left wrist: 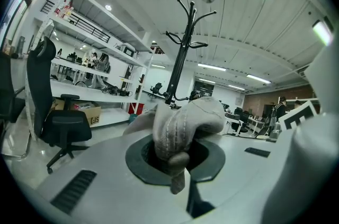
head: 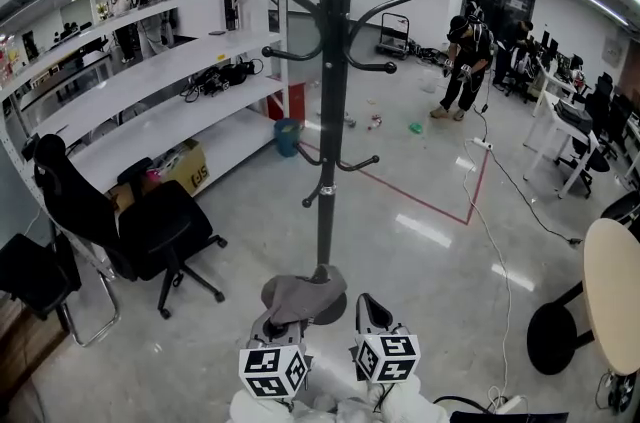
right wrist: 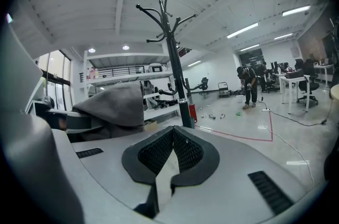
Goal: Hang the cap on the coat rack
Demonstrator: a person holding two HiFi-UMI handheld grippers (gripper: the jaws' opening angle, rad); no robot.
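Left tool (left wrist: pixel 170 157): clamped on the grey cap (left wrist: pixel 185 119), held low in front of the coat rack (head: pixel 328 111). Right tool (right wrist: pixel 172 139): jaws apparently together, empty. Hooks (head: pixel 398 9): bare. Outstanding: raising the cap onto a hook.

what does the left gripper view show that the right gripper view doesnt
Only the left gripper view: the fabric of the cap pinched in the left gripper. Only the right gripper view: the right gripper, jaws together and empty, and a red floor line. Both: the coat rack, the white shelves and the cap itself.
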